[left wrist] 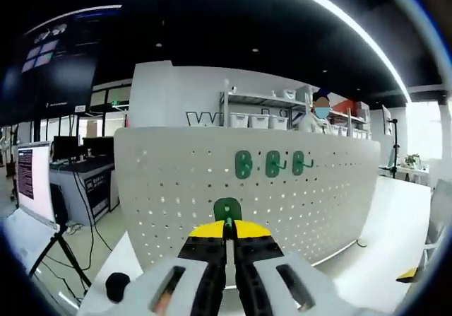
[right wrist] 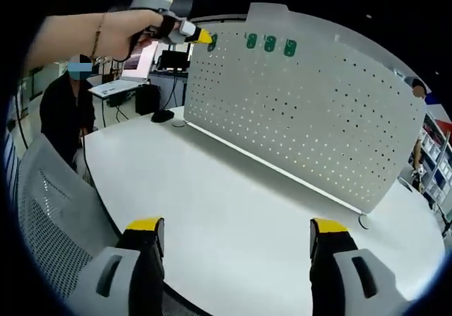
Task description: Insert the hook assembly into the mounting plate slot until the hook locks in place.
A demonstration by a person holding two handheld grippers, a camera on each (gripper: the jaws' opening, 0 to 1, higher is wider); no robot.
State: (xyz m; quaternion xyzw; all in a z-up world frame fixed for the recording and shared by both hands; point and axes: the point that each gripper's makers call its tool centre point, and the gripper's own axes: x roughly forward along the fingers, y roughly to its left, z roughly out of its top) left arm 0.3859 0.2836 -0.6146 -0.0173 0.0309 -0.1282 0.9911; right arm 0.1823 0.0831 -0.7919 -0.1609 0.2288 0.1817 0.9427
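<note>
A white pegboard mounting plate [left wrist: 183, 182] [right wrist: 311, 111] stands upright on the white table [right wrist: 233, 196]. Three green hooks [left wrist: 273, 164] [right wrist: 270, 44] hang in a row near its top edge. My left gripper [left wrist: 227, 231] is shut on a fourth green hook [left wrist: 227, 208], held just in front of the board, below and left of that row. In the right gripper view a hand holds the left gripper [right wrist: 201, 37] up at the board's upper left corner, with the hook [right wrist: 212, 42] at its tip. My right gripper [right wrist: 236, 232] hovers open over the table's near edge, holding nothing.
A black mouse [left wrist: 116, 285] [right wrist: 162, 116] lies on the table by the board's left end. A seated person [right wrist: 63, 111] and a grey mesh chair [right wrist: 49, 224] are on the left. A monitor [left wrist: 34, 182] and shelves with bins [left wrist: 258, 118] stand behind the board.
</note>
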